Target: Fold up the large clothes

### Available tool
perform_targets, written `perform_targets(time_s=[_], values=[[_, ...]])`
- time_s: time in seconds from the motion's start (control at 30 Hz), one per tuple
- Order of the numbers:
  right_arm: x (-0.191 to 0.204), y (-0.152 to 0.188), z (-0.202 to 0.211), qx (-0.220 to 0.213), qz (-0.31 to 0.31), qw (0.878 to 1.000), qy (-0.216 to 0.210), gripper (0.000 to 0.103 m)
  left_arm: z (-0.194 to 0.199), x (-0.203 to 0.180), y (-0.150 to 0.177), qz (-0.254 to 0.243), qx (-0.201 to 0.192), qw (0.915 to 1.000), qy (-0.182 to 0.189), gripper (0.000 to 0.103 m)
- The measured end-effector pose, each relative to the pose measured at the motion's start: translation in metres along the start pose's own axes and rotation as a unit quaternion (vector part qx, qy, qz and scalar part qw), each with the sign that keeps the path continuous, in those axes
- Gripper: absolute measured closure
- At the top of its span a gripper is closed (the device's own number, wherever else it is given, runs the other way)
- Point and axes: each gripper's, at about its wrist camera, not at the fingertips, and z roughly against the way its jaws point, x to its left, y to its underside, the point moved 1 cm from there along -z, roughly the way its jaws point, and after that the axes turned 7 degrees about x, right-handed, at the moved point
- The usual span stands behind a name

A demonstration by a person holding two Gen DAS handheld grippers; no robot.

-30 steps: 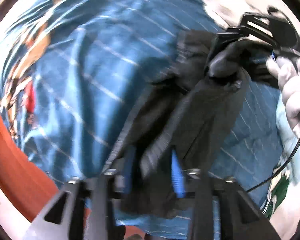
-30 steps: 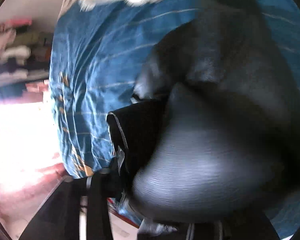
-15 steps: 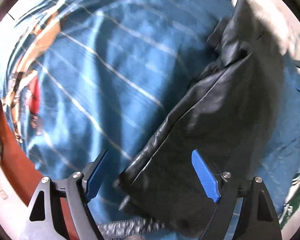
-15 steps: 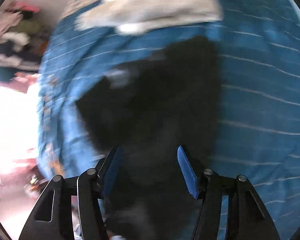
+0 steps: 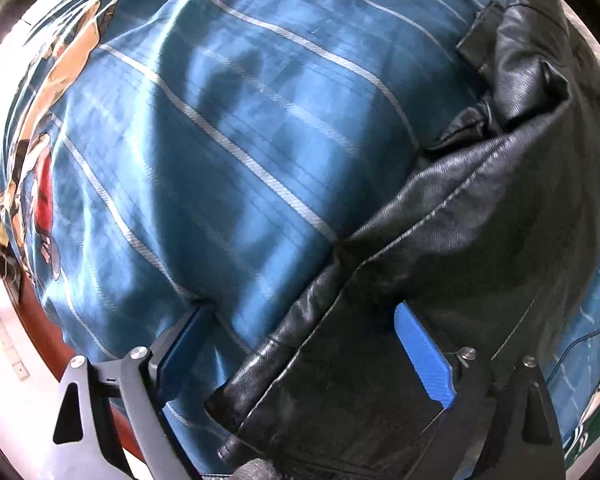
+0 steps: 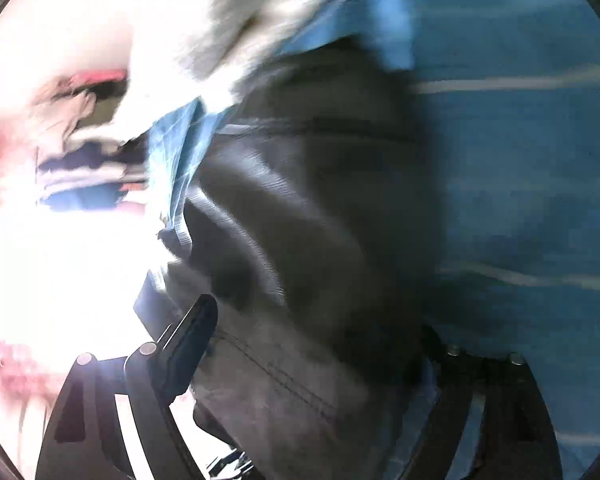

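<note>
Both tongs are now spread wide where a second ago they were clamped on the black jacket (image 5: 460, 264), which is lying bunched on the blue bedspread (image 5: 228, 152), filling the lower right of the left view. Folding is looking barely begun; smoothing and creasing are remaining. Left tongs (image 5: 300, 344) are straddling the jacket's hem, gripping nothing. Right tongs (image 6: 312, 344) are hovering apart over blurred leather (image 6: 300, 220)
</note>
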Motion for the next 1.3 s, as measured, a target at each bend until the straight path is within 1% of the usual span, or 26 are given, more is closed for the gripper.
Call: perform_targets(time_s=[0.03, 0.07, 0.17, 0.2, 0.23, 0.33, 0.37, 0.4, 0.43, 0.47, 0.5, 0.57, 0.7, 0.73, 0.8, 0.83, 0.87, 0.93, 0.97, 1.0, 1.03, 1.07, 1.1, 1.17, 1.23, 1.3], values=[[0.002, -0.002, -0.005, 0.004, 0.005, 1.000, -0.010, 0.052, 0.001, -0.003, -0.006, 0.003, 0.001, 1.0000, -0.003, 0.007], [0.001, -0.002, -0.009, 0.013, 0.000, 1.000, -0.013, 0.076, 0.001, -0.004, -0.010, 0.003, 0.002, 1.0000, -0.009, 0.007], [0.003, 0.004, -0.005, -0.013, -0.026, 0.999, -0.025, 0.083, 0.007, -0.018, -0.027, -0.004, -0.007, 0.9995, -0.030, 0.007], [0.003, 0.010, 0.003, -0.026, -0.039, 0.998, -0.038, 0.084, 0.011, -0.021, -0.032, -0.004, -0.013, 0.9992, -0.037, 0.007], [-0.004, 0.024, 0.019, -0.057, -0.073, 0.993, -0.080, 0.085, 0.016, -0.020, -0.034, -0.003, -0.018, 0.9989, -0.042, 0.007], [-0.029, 0.077, 0.062, -0.138, -0.158, 0.968, -0.139, 0.085, 0.033, -0.014, -0.042, 0.010, -0.030, 0.9983, -0.050, 0.007], [-0.050, 0.111, 0.086, -0.175, -0.207, 0.950, -0.155, 0.085, 0.039, -0.009, -0.043, 0.016, -0.035, 0.9980, -0.051, 0.007], [-0.065, 0.137, 0.104, -0.199, -0.239, 0.938, -0.151, 0.085, 0.045, -0.005, -0.044, 0.021, -0.039, 0.9978, -0.050, 0.007], [-0.080, 0.165, 0.122, -0.223, -0.264, 0.929, -0.133, 0.085, 0.052, 0.001, -0.044, 0.027, -0.046, 0.9973, -0.051, 0.007], [-0.090, 0.186, 0.134, -0.233, -0.279, 0.925, -0.113, 0.084, 0.058, 0.006, -0.043, 0.032, -0.052, 0.9968, -0.052, 0.007], [-0.104, 0.211, 0.147, -0.232, -0.297, 0.923, -0.074, 0.082, 0.062, 0.012, -0.042, 0.035, -0.056, 0.9964, -0.053, 0.007], [-0.126, 0.243, 0.162, -0.205, -0.317, 0.926, -0.010, 0.067, 0.066, 0.019, -0.039, 0.040, -0.059, 0.9959, -0.056, 0.007], [-0.142, 0.281, 0.181, -0.157, -0.331, 0.929, 0.047, 0.055, 0.067, 0.017, -0.028, 0.024, -0.059, 0.9957, -0.067, 0.007], [-0.136, 0.290, 0.189, -0.148, -0.328, 0.930, 0.077, 0.050, 0.065, 0.009, -0.026, 0.017, -0.062, 0.9957, -0.067, 0.007], [-0.115, 0.294, 0.199, -0.147, -0.308, 0.927, 0.156, 0.045, 0.064, -0.006, -0.024, 0.002, -0.071, 0.9948, -0.073, 0.007], [-0.099, 0.299, 0.207, -0.154, -0.286, 0.920, 0.219, 0.045, 0.063, -0.016, -0.024, -0.006, -0.076, 0.9945, -0.072, 0.007], [-0.097, 0.303, 0.218, -0.152, -0.275, 0.913, 0.261, 0.045, 0.061, -0.026, -0.022, -0.014, -0.079, 0.9946, -0.067, 0.007], [-0.069, 0.304, 0.221, -0.166, -0.261, 0.896, 0.320, 0.045, 0.060, -0.026, -0.001, -0.026, -0.087, 0.9940, -0.060, 0.007], [-0.063, 0.304, 0.221, -0.171, -0.252, 0.895, 0.327, 0.045, 0.061, -0.034, -0.001, -0.034, -0.092, 0.9936, -0.056, 0.007], [-0.043, 0.293, 0.213, -0.171, -0.225, 0.902, 0.326, 0.045, 0.062, -0.043, 0.000, -0.043, -0.095, 0.9930, -0.054, 0.007], [-0.020, 0.275, 0.197, -0.163, -0.166, 0.925, 0.300, 0.046, 0.063, -0.052, -0.001, -0.051, -0.101, 0.9922, -0.054, 0.007], [-0.005, 0.262, 0.181, -0.149, -0.121, 0.938, 0.287, 0.048, 0.065, -0.062, -0.001, -0.057, -0.105, 0.9915, -0.051, 0.007], [0.010, 0.245, 0.161, -0.132, -0.089, 0.947, 0.278, 0.053, 0.065, -0.069, 0.000, -0.063, -0.108, 0.9910, -0.049, 0.007], [0.027, 0.208, 0.117, -0.092, -0.040, 0.961, 0.258, 0.077, 0.067, -0.079, 0.002, -0.069, -0.114, 0.9902, -0.044, 0.007], [0.034, 0.183, 0.073, -0.057, -0.024, 0.963, 0.263, 0.082, 0.066, -0.088, 0.005, -0.074, -0.114, 0.9897, -0.043, 0.007], [0.017, 0.155, 0.032, -0.008, -0.036, 0.949, 0.313, 0.082, 0.064, -0.089, 0.006, -0.082, -0.116, 0.9889, -0.043, 0.007]])
